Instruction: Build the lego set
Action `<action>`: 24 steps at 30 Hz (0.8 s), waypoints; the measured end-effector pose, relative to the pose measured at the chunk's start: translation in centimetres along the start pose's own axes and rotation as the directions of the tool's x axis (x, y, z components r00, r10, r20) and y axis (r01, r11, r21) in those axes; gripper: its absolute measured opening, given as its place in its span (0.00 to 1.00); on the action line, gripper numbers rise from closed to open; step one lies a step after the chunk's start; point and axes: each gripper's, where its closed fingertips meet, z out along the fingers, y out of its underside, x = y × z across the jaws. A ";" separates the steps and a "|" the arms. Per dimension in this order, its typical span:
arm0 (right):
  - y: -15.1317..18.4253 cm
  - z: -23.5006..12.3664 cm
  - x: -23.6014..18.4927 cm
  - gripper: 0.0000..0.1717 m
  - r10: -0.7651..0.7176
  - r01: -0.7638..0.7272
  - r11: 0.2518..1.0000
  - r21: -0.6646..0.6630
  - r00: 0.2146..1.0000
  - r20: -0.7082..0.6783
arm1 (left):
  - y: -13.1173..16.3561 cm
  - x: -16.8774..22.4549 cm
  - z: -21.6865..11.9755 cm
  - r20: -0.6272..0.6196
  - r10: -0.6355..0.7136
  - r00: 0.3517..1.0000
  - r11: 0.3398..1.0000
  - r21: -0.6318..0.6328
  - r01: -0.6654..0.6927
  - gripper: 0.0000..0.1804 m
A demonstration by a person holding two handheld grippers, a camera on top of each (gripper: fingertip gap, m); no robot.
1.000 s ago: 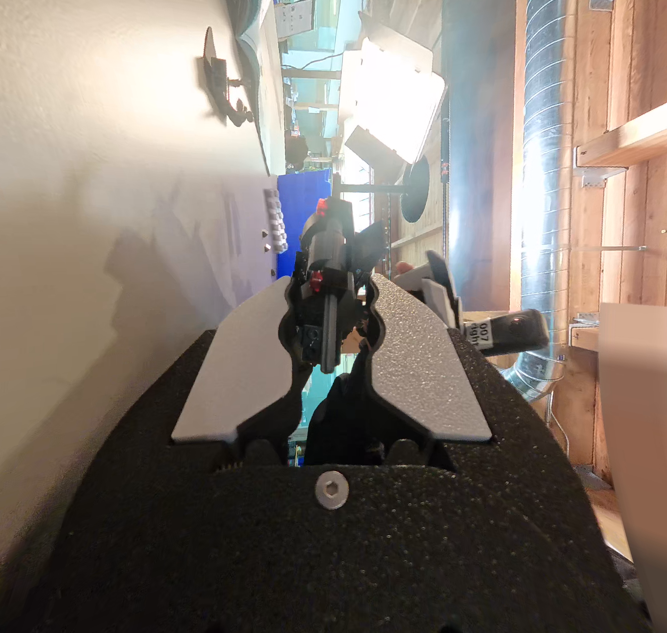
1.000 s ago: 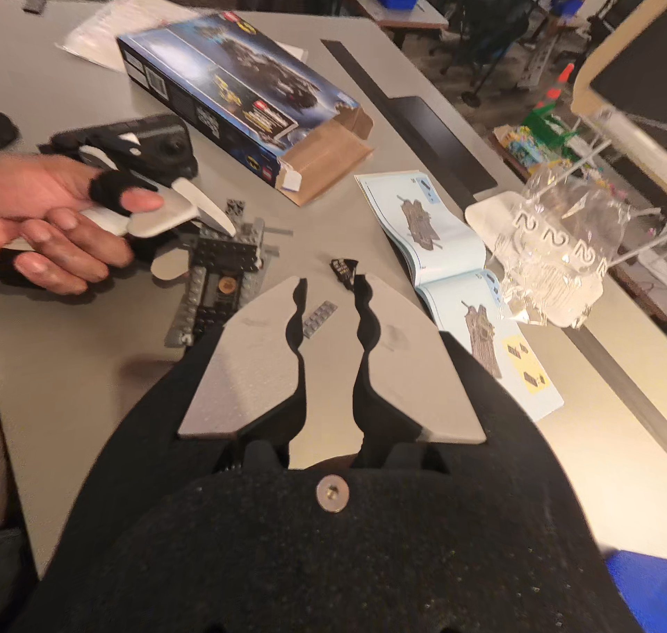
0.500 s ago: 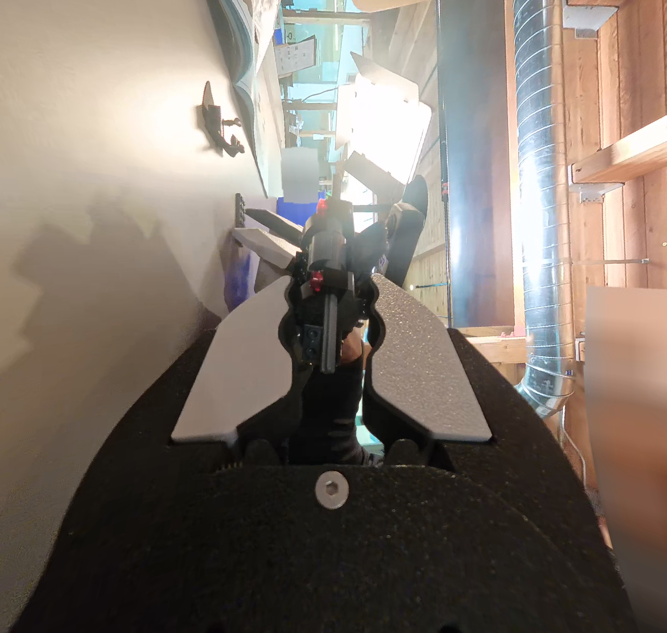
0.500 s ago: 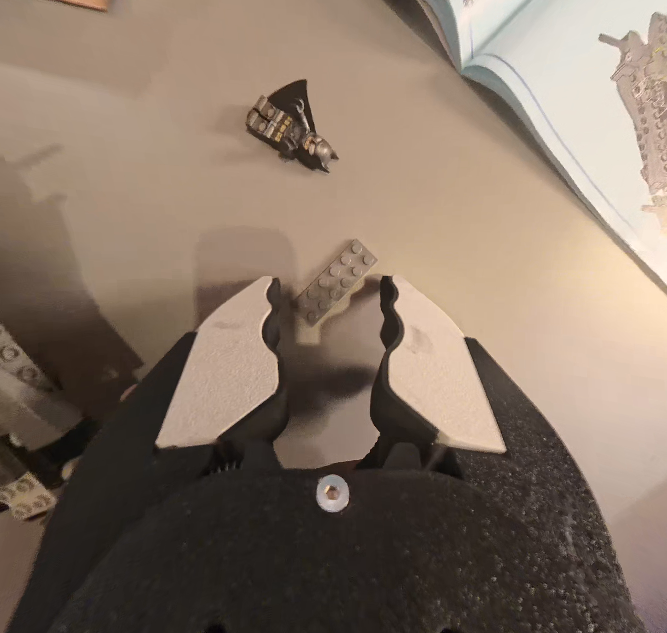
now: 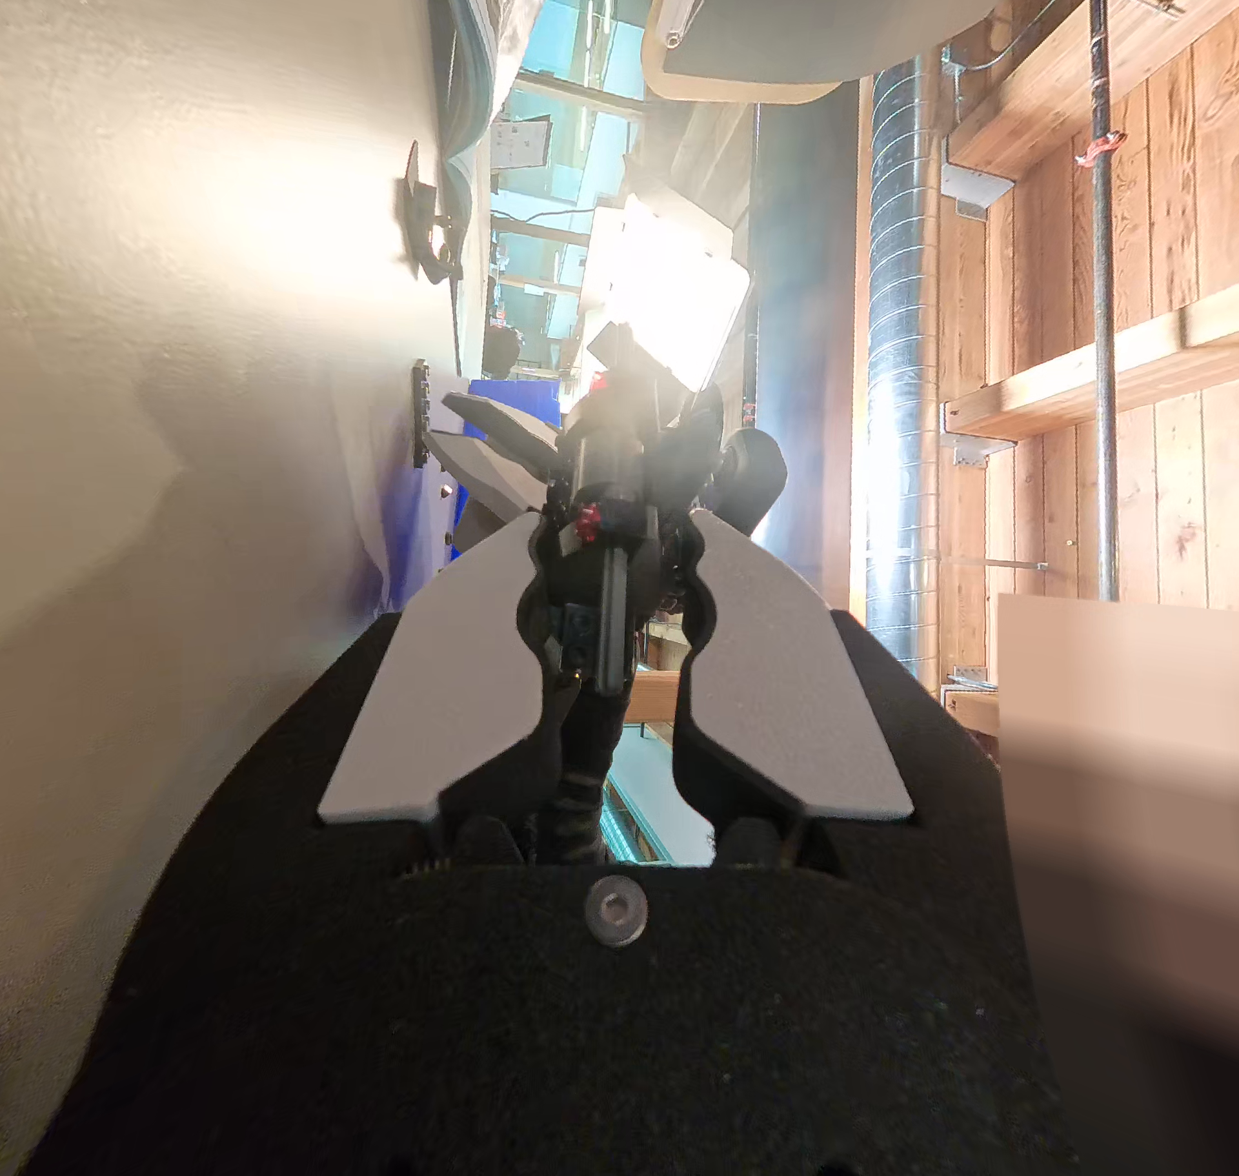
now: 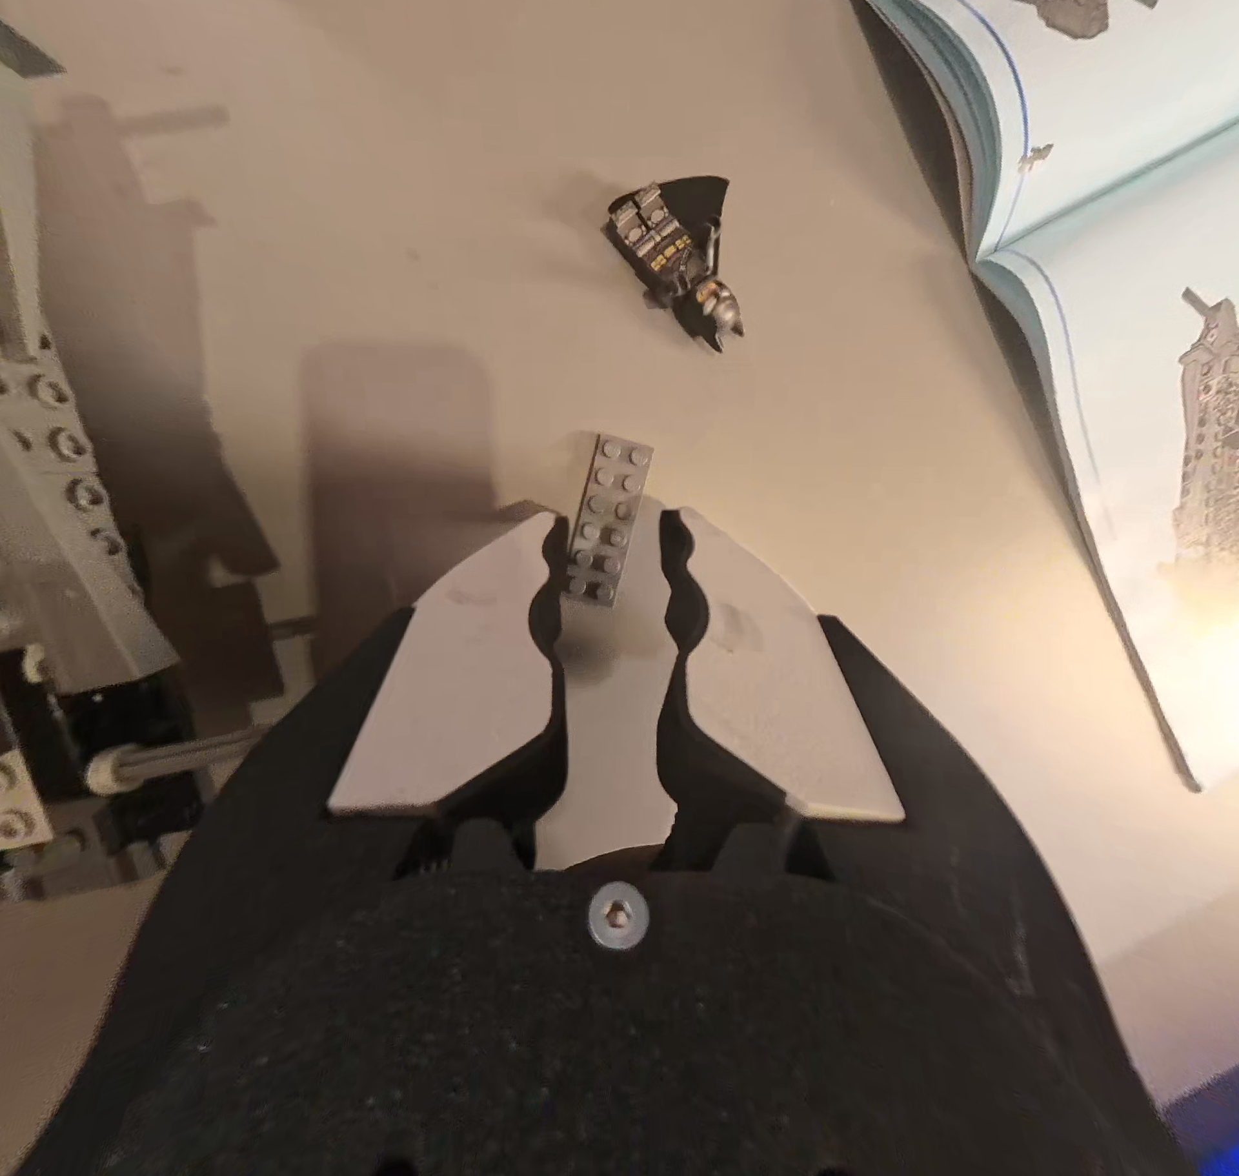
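One broad beige desk (image 6: pixel 838 440) fills the right view; wooden walls (image 5: pixel 1073 339) and a silver duct (image 5: pixel 898 339) rise beyond. Open booklet (image 6: pixel 1106 138) right. Left gripper (image 5: pixel 613 564) clamps a dark brick assembly (image 5: pixel 607 580); right gripper (image 6: pixel 607 527) stands narrowly parted around the grey plate (image 6: pixel 607 527), right pad clear.

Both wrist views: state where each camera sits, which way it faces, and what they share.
Left wrist view: on the left gripper, rolled sideways, tabletop at picture-left; faces a studio light, clamped on a dark brick assembly.
Right wrist view: on the right gripper, facing down at the table; a grey studded plate lies between open fingers.
Shared: the plate, minifigure, booklet.
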 end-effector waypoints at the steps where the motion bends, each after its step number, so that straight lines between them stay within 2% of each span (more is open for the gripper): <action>1: 0.1 -0.2 -0.2 0.19 0.029 -0.029 1.000 0.002 0.999 0.020 | 0.0 0.1 0.0 -0.006 -0.003 1.000 1.000 0.002 0.003 0.20; 4: 1.0 0.1 -0.7 0.22 0.081 -0.078 0.996 -0.044 0.995 0.058 | -0.1 0.1 0.0 -0.018 -0.017 1.000 1.000 0.012 0.017 0.20; 7: 1.0 0.2 -1.0 0.16 0.082 -0.078 0.996 -0.053 0.993 0.089 | 0.1 0.1 0.1 -0.015 -0.015 1.000 1.000 0.007 0.015 0.20; 8: 1.0 0.2 -1.1 0.10 0.075 -0.070 0.996 -0.058 0.992 0.099 | 0.2 0.1 0.2 -0.015 -0.016 1.000 1.000 0.006 0.016 0.20; 16: 1.3 -0.2 -0.8 0.09 0.096 -0.094 0.995 -0.024 0.980 0.175 | 0.7 -0.3 0.1 -0.033 -0.051 0.998 0.999 -0.002 0.051 0.20; 20: 0.9 -1.7 -0.7 0.09 0.130 -0.139 0.990 0.027 0.967 0.217 | 0.9 -0.6 0.2 -0.032 -0.048 0.998 0.999 -0.006 0.048 0.20; 24: -1.1 -4.9 -1.7 0.09 0.106 -0.139 0.983 0.117 0.962 0.251 | 1.0 -0.4 0.4 -0.045 -0.047 0.998 0.999 -0.008 0.047 0.20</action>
